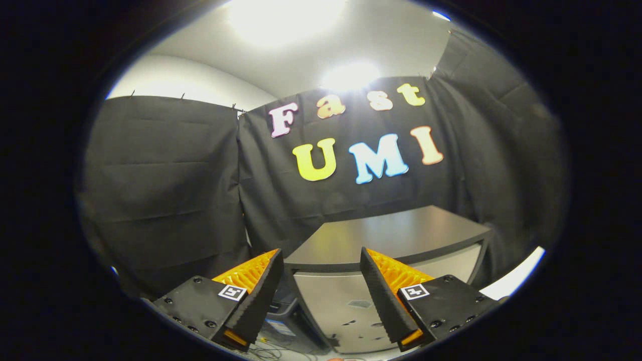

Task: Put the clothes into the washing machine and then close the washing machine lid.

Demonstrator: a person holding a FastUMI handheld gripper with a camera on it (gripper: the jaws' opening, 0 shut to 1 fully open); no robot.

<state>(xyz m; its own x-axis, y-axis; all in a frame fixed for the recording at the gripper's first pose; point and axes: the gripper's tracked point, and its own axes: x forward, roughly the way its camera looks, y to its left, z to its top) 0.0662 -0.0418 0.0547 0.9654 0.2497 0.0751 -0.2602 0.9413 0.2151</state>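
— Two fingers (261, 296) in the foreground: how does the hand-held gripper (321, 253) stand?

— Fig. 1. Its fingers are spread wide apart, with nothing between them. It is held level and aimed forward.

— Where is the task's thing?

— The washing machine (346, 301), taken to be the grey cabinet, stands just beyond the fingertips, slightly toward the right finger. Its dark flat lid (391, 235) appears to lie down, level with the cabinet top. Loose cables (266, 353) lie on the floor below the left finger.

— And the clothes?

— A lowered lid hides the drum, so whether clothes lie inside cannot be told. The scene fits two stages: a machine yet to be opened and loaded, or one loaded and closed.

— How should any work at the lid be done well?

— As a judgement: approach from above its near edge and keep the fingers square to that edge. Press or lift evenly so the panel does not twist. Keep the fingers well above the cables.
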